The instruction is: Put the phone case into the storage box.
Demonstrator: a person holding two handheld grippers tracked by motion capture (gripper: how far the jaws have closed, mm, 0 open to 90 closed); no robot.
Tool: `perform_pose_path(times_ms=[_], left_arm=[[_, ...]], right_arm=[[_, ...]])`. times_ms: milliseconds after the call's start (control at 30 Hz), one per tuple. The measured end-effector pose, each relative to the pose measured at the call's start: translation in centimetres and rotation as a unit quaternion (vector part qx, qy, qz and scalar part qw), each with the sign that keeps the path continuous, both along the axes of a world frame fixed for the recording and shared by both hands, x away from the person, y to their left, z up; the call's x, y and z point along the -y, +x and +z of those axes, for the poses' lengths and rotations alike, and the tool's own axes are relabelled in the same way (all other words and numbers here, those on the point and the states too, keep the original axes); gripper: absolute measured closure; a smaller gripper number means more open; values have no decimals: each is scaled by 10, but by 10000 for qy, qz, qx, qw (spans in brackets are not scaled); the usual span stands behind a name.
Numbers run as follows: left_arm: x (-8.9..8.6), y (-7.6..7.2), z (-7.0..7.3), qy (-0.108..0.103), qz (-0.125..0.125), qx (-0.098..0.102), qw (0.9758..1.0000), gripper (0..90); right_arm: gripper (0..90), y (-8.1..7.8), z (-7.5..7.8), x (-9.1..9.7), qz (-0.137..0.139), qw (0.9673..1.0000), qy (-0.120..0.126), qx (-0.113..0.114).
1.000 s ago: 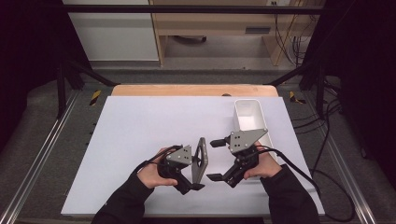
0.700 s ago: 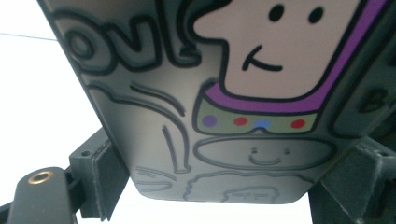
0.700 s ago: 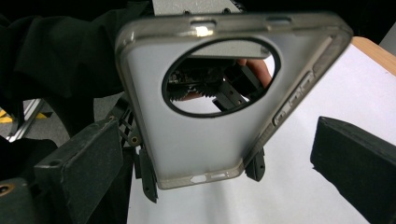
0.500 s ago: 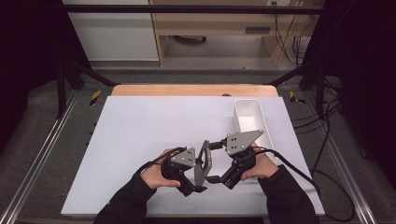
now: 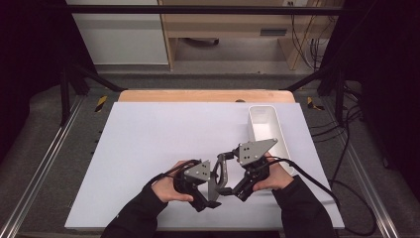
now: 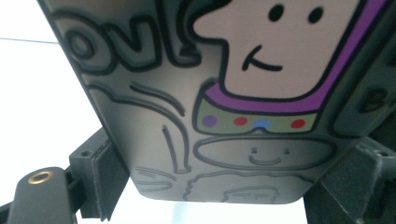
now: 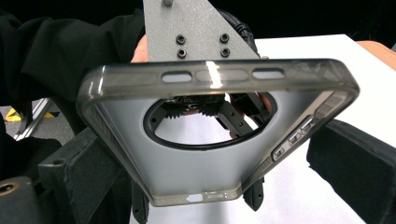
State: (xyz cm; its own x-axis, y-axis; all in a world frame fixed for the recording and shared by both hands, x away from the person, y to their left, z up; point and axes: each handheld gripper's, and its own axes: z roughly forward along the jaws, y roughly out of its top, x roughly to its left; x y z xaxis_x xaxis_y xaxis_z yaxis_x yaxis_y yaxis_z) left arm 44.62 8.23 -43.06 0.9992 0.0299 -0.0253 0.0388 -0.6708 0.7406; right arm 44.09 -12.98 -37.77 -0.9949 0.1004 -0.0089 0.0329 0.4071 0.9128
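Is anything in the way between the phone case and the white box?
Nothing visible. The phone case is held up between the left tongs and right tongs, and only bare table lies between it and the white box behind.

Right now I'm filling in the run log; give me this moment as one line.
item: phone case | left gripper: jaws shut on phone case | right gripper: jaws either side of case, grip unclear | white bin: right, apart

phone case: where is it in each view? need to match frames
High view: phone case, lower centre, between the left gripper and right gripper.
Left gripper view: printed back fills the frame, between the jaws.
Right gripper view: inside face, round cutout, centre.
Shared landmark: white table.
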Motion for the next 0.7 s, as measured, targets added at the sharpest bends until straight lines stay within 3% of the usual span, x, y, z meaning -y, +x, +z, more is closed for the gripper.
perform_pose_path(times_ms=[200,700], left_arm=[[0,0,0,-12,-9,42,10000,114],[0,0,-2,-12,21,91,10000,112]], right_arm=[[103,-1,0,0,113,9999,26,27],[115,0,-2,-1,124,9999,75,42]])
